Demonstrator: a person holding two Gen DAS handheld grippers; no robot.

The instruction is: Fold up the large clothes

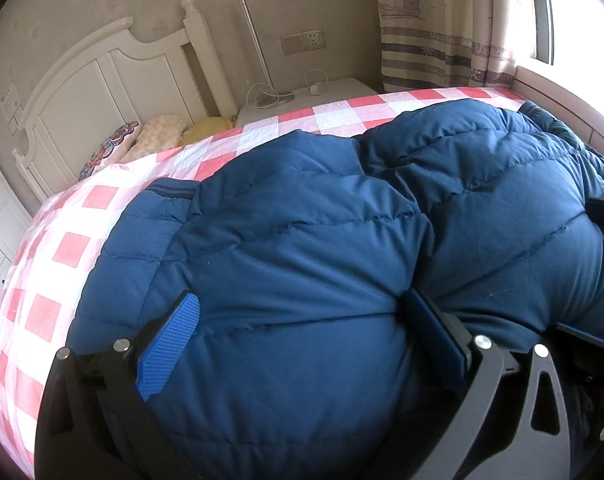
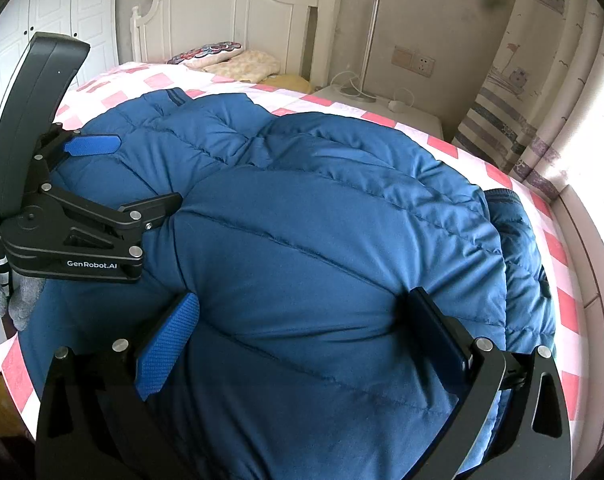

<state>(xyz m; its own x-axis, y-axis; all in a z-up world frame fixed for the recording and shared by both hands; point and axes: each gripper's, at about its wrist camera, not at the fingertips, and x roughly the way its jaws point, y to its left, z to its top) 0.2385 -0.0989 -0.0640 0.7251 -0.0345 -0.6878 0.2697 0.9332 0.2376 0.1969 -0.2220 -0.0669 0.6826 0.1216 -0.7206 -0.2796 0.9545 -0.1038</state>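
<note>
Bedroom light from the window falls across a bed with a pink-and-white checked cover (image 1: 74, 248), and that is where your work lies.

Your left gripper (image 1: 298, 328) has its fingers spread wide and pressed down into the puffy blue quilted down jacket (image 1: 302, 240), one blue ribbed pad on each side of a swollen bulge. Nothing is pinched; the padding simply wells up between the fingers. Your right gripper (image 2: 302, 324) does the same beside it, fingers apart and sunk into the jacket (image 2: 321, 220). You seem to be pressing the folded bulk flat so the trapped air leaves and the fold holds.

The jacket sits folded over on itself in the middle of the bed, its ribbed collar towards the white wooden headboard (image 1: 102, 80).

From the right wrist you see the left gripper (image 2: 122, 172) side-on, digging into the jacket, and your grey-gloved hand (image 2: 6, 296) behind it. The left wrist shows only a dark corner of the right tool at its edge.
</note>
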